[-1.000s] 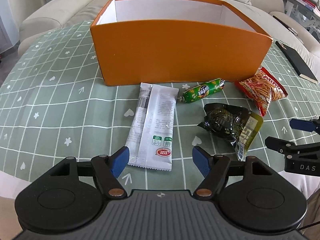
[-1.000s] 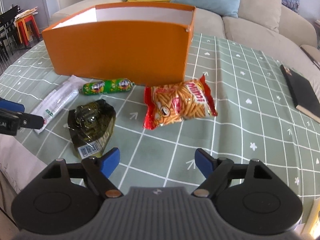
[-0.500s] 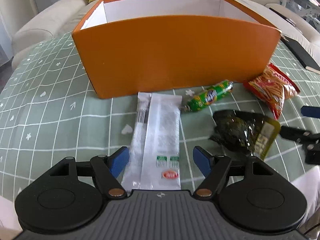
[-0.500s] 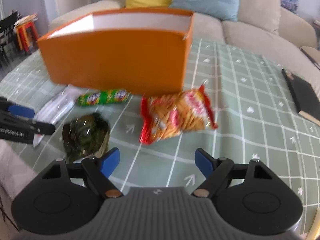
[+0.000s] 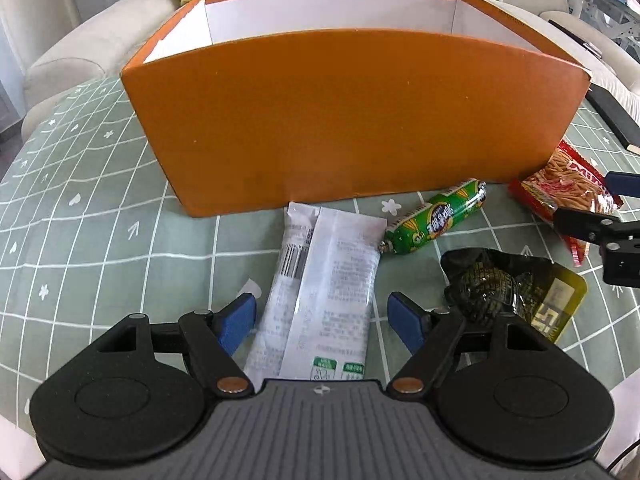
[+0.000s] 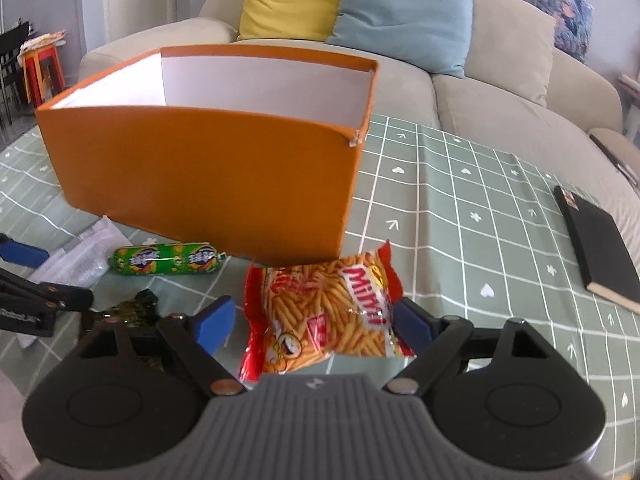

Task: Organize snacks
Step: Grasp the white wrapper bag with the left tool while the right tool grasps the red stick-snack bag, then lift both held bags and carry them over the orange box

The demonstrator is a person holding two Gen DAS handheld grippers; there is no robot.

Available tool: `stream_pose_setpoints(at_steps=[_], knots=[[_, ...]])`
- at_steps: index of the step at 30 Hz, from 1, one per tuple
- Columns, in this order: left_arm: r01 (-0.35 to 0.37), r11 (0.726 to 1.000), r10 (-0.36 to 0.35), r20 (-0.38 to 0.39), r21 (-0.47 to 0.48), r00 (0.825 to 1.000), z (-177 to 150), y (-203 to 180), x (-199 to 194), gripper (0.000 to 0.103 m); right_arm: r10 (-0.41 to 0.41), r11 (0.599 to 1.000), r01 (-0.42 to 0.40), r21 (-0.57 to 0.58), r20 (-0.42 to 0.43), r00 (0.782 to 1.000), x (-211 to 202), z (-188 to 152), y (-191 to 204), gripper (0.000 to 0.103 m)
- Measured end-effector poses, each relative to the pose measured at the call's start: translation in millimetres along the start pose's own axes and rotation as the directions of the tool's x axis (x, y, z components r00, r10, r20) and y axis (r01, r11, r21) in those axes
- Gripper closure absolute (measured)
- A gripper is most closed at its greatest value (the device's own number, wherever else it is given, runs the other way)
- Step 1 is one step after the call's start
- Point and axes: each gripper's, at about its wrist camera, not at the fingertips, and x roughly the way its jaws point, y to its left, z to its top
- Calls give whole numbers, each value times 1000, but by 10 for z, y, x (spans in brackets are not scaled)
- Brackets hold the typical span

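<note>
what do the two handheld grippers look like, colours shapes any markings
Both match: the left gripper and right gripper each have a ribbed dark grey body with a small white mark at its front edge, two round black discs, black angled finger arms with copper-coloured pivot pins, and blue pads. Seen side-on from the right wrist camera, the left one carries white lettering, too cropped to read.
</note>
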Motion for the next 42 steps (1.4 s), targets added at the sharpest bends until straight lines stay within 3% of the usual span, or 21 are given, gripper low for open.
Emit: stream_pose_setpoints(at_steps=[8, 17, 24, 42], knots=[[22, 1000, -22, 23, -10, 999, 60, 68, 88, 17, -8, 999, 10, 31, -51, 999, 190, 22, -106, 15], [30, 999, -29, 34, -17, 999, 45, 51, 52, 42, -18, 998, 22, 59, -78, 997, 249, 5, -158, 33], [14, 1000, -14, 31, -13, 999, -3, -27, -31, 46, -15, 999, 18, 41, -73, 997, 180, -18, -137, 50], [14, 997, -9, 50, -81, 999, -160, 17, -412, 49, 10, 1000, -9, 21, -54, 999, -224, -74, -11, 58]])
